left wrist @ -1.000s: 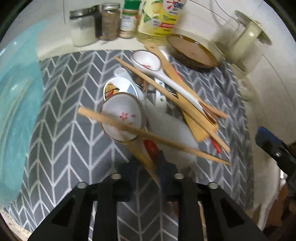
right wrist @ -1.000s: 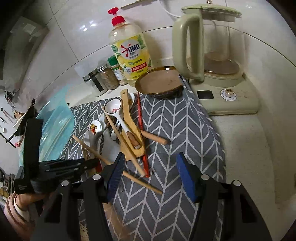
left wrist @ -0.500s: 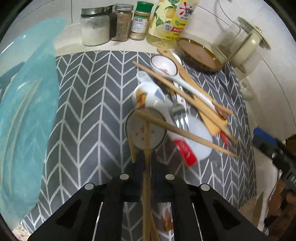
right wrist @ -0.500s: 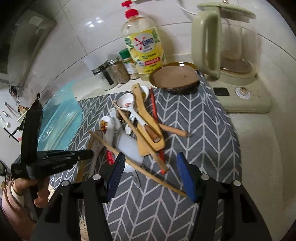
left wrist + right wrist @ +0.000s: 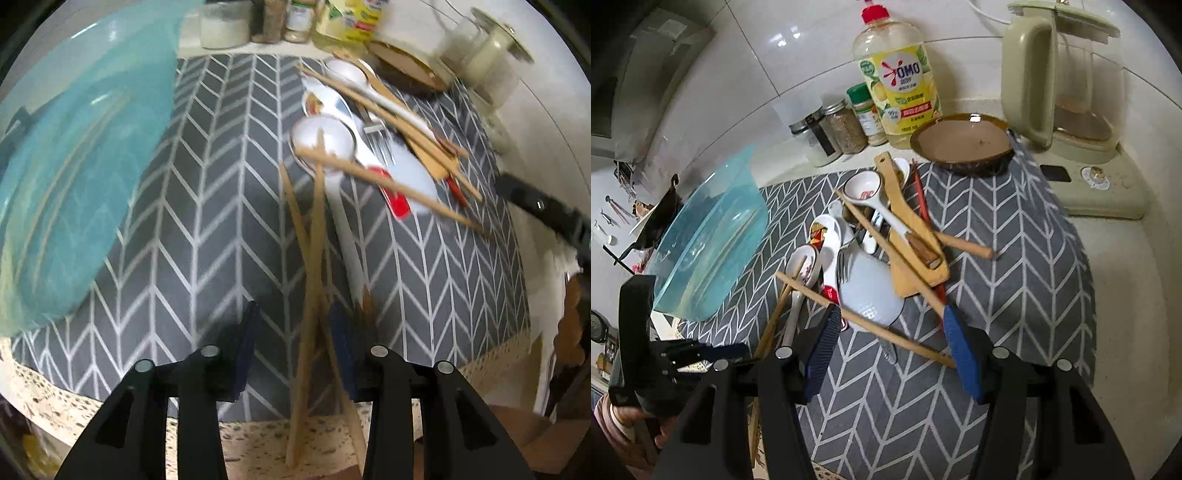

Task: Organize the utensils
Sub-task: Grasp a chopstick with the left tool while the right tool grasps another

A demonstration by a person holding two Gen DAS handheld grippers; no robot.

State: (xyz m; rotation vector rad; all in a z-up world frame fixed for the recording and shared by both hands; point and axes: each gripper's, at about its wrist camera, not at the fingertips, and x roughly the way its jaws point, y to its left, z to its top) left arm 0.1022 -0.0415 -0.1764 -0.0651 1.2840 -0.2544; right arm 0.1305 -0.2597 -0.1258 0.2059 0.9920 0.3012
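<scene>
So the left gripper (image 5: 295, 350) sits with its jaws apart, two wooden chopsticks (image 5: 312, 258) lying loose between them on the grey chevron mat (image 5: 192, 206). The right gripper (image 5: 890, 350) gapes wide too, holding nothing, just over the utensil pile (image 5: 886, 240). Further left sits a blue bowl (image 5: 713, 236).

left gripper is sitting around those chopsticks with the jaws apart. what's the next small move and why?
Probably close the left gripper on the chopsticks. They run between its open fingers but lean toward the right one, so nothing grips them yet. Their far tips rest on the white spoon at the pile's edge, so lift gently afterward. The right gripper hangs open above the pile's near edge, holding nothing.
</scene>
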